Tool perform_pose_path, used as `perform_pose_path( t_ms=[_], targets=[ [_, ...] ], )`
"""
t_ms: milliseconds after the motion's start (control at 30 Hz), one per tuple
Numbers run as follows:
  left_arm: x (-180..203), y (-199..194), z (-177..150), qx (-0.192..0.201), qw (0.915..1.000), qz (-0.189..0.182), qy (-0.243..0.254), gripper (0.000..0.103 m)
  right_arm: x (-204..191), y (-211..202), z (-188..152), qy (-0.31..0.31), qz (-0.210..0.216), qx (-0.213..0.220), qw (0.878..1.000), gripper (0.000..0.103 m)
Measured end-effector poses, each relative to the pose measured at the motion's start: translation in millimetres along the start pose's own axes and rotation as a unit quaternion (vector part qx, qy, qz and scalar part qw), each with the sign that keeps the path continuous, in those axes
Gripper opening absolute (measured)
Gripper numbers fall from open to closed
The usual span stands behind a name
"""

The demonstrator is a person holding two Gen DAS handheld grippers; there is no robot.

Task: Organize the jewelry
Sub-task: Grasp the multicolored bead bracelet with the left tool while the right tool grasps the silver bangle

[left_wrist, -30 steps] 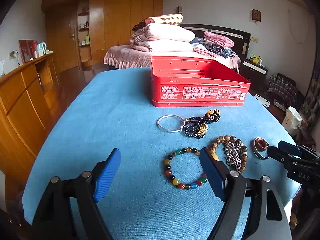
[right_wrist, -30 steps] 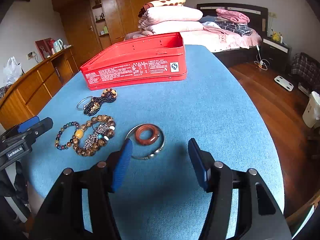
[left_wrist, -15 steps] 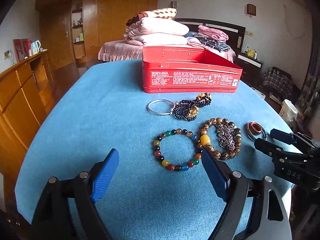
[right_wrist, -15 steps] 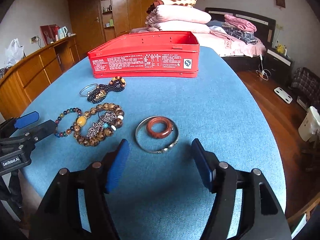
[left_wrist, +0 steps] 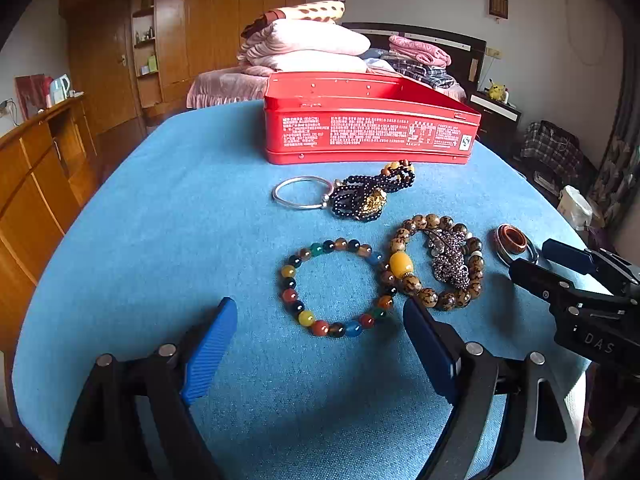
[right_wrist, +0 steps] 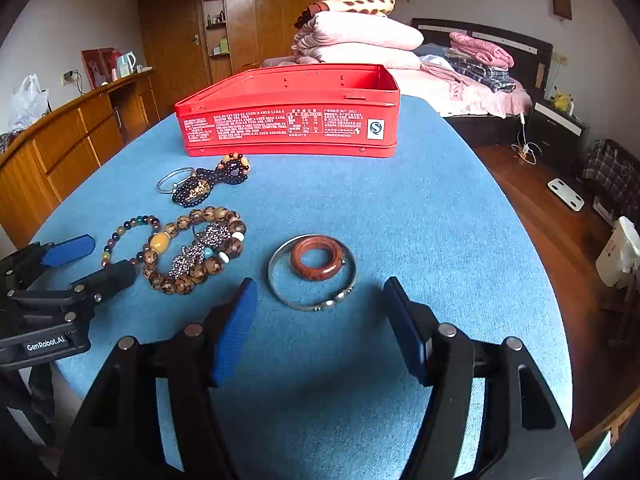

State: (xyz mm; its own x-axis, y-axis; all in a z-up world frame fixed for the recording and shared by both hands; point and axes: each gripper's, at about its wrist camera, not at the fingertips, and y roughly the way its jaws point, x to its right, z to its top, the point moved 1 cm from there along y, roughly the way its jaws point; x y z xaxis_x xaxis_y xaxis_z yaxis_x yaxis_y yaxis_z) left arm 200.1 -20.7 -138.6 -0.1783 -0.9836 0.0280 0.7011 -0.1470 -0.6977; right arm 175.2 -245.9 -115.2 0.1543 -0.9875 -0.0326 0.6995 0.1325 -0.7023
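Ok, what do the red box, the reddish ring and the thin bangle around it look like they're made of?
Red box: painted sheet metal, probably tin; glossy, with rolled rim, rivets and printed label.
Reddish ring: polished stone or resin, maybe agate; smooth shine, mottled bands.
Thin bangle: silvery metal with bright glints and small knobs at its ends.

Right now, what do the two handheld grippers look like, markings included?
Both match: black angular frames with silver pivot bolts, and two jaws faced with ribbed blue pads. The left gripper shows white "GenRobot.AI" lettering on its side in the right wrist view; the right gripper shows "DAS". No cables, hands or sleeves are visible.
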Motion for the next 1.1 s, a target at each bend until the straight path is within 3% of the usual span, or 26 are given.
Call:
perform_pose_path(
  t_ms=[133, 200, 267, 367, 433, 533, 733, 1000, 1100],
  targets=[
    [-0.5, 3.2, 0.9, 0.0, 0.9999, 0.009, 0.007, 0.078, -0.6, 1.4, 1.4, -0.003, -0.003, 0.001, 1.0, 0.065],
    [-2.6, 3.2, 2.6, 0.003, 0.9999, 0.014, 0.004, 0.067, -1.0, 2.3, 1.7, -0.004, -0.004, 0.001, 1.0, 0.065],
    [-8.2, 2.6, 4.6, 0.004, 0.9999, 0.016, -0.004, 0.048, -1.1, 3.0, 1.8, -0.003, -0.004, 0.001, 1.0, 0.066],
    [-19.5, 2.3, 7.5, 0.002, 0.9997, 0.014, -0.019, 0.031, -1.1, 3.1, 1.7, -0.003, -0.003, 0.001, 1.0, 0.066],
    [-26.4, 1.1, 8.1, 0.001, 0.9995, 0.011, -0.03, 0.026, -1.1, 3.8, 2.6, -0.002, -0.004, 0.001, 1.0, 0.066],
    [-33.2, -1.4, 9.2, -0.001, 0.9992, 0.008, -0.04, 0.026, -0.4, 3.4, 2.4, -0.002, -0.004, 0.001, 1.0, 0.066],
    [-31.0, -13.0, 14.0, 0.01, 0.9993, 0.001, -0.036, 0.04, -0.9, 4.3, 3.2, -0.003, -0.003, 0.001, 1.0, 0.066],
    [-14.1, 3.1, 21.4, -0.008, 0.9997, -0.019, -0.014, 0.039, 0.3, 4.6, 3.3, 0.002, 0.0, 0.001, 1.0, 0.066],
    [-11.9, 12.3, 19.8, -0.014, 0.9996, -0.02, -0.013, 0.03, 2.4, 4.3, 4.2, 0.006, 0.0, 0.002, 1.0, 0.066]
  ],
)
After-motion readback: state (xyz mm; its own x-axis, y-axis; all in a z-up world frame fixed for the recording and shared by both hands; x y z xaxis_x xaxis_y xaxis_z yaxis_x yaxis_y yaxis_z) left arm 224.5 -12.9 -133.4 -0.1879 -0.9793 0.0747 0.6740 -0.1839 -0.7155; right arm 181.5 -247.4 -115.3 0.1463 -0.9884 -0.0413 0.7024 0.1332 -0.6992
